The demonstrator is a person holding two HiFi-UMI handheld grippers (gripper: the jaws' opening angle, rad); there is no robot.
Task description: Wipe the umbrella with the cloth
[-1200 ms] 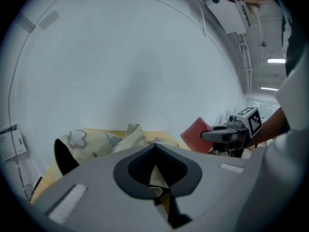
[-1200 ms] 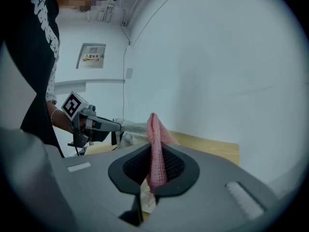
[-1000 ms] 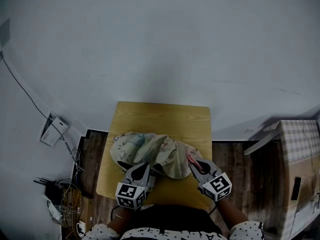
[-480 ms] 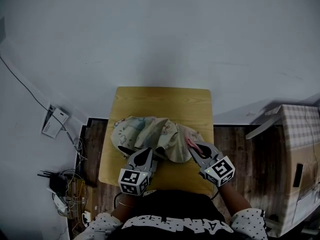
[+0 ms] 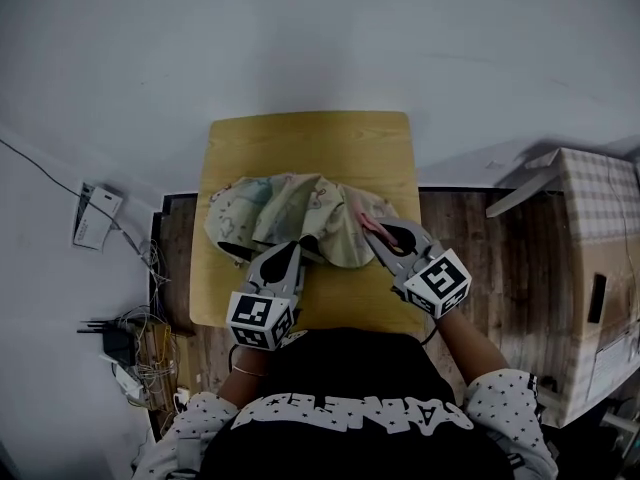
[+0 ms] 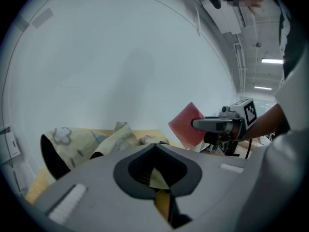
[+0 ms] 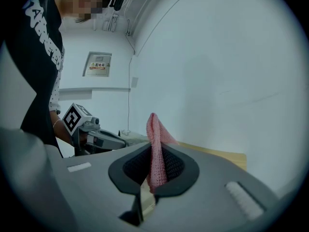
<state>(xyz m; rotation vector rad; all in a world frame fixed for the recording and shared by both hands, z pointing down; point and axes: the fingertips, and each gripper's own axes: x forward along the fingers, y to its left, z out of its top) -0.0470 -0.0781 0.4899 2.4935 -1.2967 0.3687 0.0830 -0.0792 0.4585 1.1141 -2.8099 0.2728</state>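
Umbrella wipe at a small wooden table (image 5: 310, 138), 2 grippers working.
Your left gripper (image 5: 291, 250) is clamping an edge of the patterned umbrella (image 5: 285, 213), which is lying crumpled on the table. Your right gripper (image 5: 373, 230) is pinching the pink cloth (image 7: 155, 149) just beside it. Only the right gripper view is showing a wall sign (image 7: 98, 64), its print too small to read.

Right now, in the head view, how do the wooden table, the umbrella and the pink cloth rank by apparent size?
1. wooden table, largest
2. umbrella, bunched on it
3. pink cloth, smallest; only a sliver shows, so its true size is unsure
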